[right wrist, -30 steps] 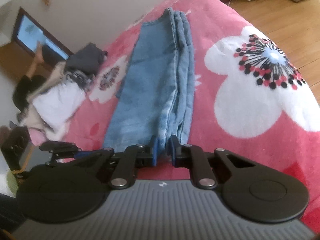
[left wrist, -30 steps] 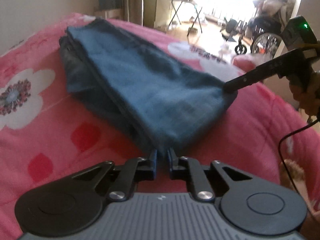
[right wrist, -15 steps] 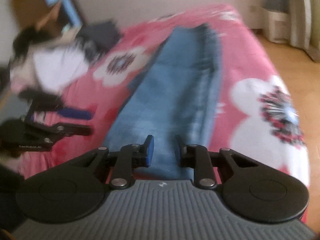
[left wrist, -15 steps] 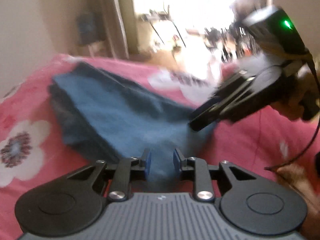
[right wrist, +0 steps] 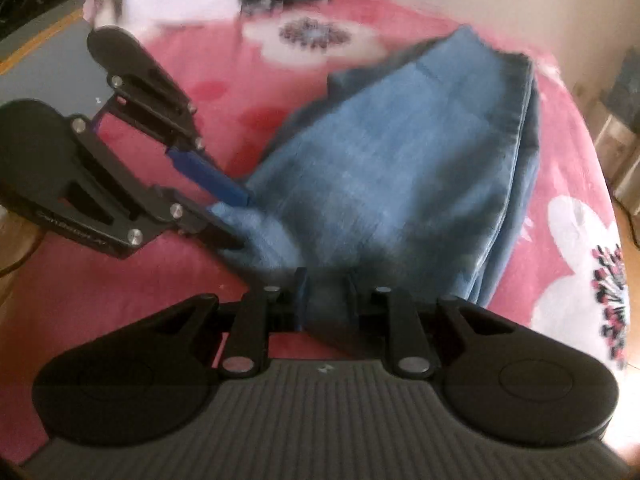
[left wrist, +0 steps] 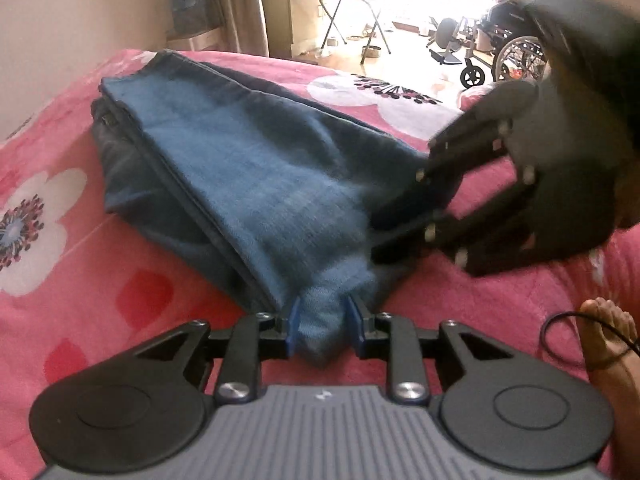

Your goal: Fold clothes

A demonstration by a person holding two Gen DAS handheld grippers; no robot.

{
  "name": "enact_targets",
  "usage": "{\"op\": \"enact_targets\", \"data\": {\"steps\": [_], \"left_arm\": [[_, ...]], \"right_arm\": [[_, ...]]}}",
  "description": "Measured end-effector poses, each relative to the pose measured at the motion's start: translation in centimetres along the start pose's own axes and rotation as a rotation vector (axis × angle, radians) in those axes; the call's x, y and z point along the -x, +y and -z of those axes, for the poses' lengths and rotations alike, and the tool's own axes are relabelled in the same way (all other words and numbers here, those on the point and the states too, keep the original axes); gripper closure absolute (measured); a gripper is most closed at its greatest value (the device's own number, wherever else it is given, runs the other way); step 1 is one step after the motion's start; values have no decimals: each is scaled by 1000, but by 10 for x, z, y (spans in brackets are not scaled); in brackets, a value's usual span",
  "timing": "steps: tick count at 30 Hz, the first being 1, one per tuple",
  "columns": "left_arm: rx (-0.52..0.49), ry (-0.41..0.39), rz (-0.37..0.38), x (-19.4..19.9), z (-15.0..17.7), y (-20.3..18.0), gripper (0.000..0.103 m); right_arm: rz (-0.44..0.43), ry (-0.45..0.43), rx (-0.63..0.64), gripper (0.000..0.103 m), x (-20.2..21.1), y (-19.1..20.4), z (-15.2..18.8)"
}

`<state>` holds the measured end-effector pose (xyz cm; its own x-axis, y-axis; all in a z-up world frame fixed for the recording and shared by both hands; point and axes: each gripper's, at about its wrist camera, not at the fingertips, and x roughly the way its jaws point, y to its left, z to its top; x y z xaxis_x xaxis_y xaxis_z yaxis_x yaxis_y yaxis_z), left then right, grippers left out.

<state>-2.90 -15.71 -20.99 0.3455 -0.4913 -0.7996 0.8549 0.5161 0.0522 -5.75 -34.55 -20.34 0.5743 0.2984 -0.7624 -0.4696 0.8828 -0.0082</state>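
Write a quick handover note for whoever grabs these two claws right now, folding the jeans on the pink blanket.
Left claw: shut on the near end of the jeans, cloth bunched between its blue pads.
Right claw: shut on the same near end, close beside the left one.
Jeans: folded lengthwise into a long narrow stack on the pink flowered blanket. The far end lies flat; the near end is gathered up in both claws.
Done: lengthwise fold.
Left: probably carry the held end over to the far end to halve the length, release, then smooth. The right wrist view is blurred, so check both grips first.
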Motion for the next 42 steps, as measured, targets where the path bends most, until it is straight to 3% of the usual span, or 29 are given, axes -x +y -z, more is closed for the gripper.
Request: {"op": "enact_targets", "data": {"steps": [4,7,12,15,18,22,27,32,36,39,42], "left_arm": [[3,10,-5,2,7,-1,68],[18,22,-19,0,12,-3,65],[69,50,-23,3,14,-1,65],[95,55,-17,8,15,0,66],[98,61,-18,9,15,-1,66],[95,36,-31,19,15,-1,66],[137,-117,-80,50,8,16,66],[140,-83,-70,12,-10,19,66],[142,-57,-63,-18,-24,22,65],[151,-42,-66,-30,-31,23,65],[171,-36,-83,-25,-31,22,65]], "right_arm": [[-55,-18,-88,85,12,-11,-27],[-35,-19,-44,85,-2,-12,-43],[-84,34,-133,85,-29,-31,-47],[-99,-26,-143,85,-18,-34,-66],[-122,-32,-155,85,-36,-35,-76],[-115,-32,-193,86,-63,-34,-63],[-84,-116,-335,86,-11,-62,-60],[-29,-129,-418,86,24,-79,-29],[23,-81,-392,89,-7,-76,0],[28,-93,-441,93,2,-83,-5],[26,-122,-459,91,21,-84,-9]]}}
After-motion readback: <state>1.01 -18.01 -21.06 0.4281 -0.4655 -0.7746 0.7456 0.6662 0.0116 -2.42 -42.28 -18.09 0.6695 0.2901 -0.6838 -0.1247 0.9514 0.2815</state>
